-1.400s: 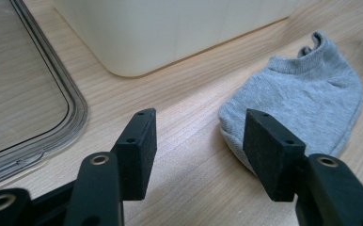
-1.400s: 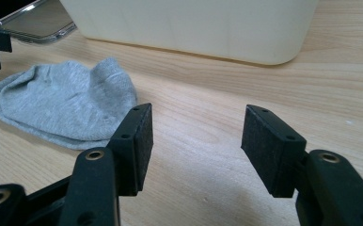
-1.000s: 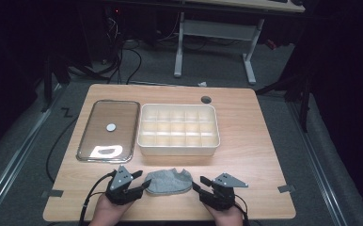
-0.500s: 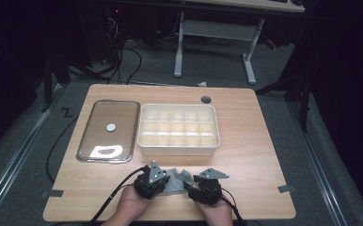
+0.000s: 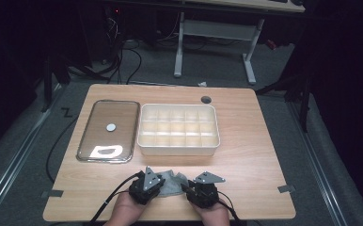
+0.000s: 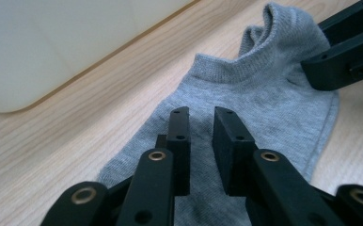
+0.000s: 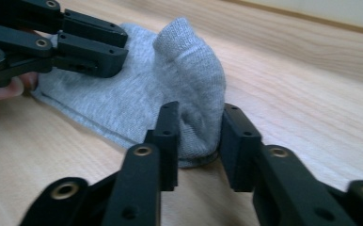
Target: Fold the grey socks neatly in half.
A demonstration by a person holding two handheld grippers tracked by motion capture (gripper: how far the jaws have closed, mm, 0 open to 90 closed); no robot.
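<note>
A grey sock [image 5: 170, 182] is lying on the wooden bench [image 5: 245, 155] at its near edge, just in front of a cream compartment tray [image 5: 178, 129] and between the two tools. To the left of that tray a glass lid with a metal rim [image 5: 107, 131] is resting flat on the bench.

The left tool [image 6: 201, 123] is bearing down on the sock's flat end. Its jaws have just been closing and are now standing narrowly apart, with sock fabric lying beneath and between them; whether the pads are actually pinching the cloth cannot be told.

The right tool [image 7: 199, 126] is working at the opposite end. Its jaws have just been closing, and a raised fold of the sock is sitting between them, touching the left pad, with the right pad just beside the fabric. The fold is bunching upward above the jaws.

In the high view, both hands are gripping the tools, left [image 5: 147, 184] and right [image 5: 199, 187], at the sock's two ends.
</note>
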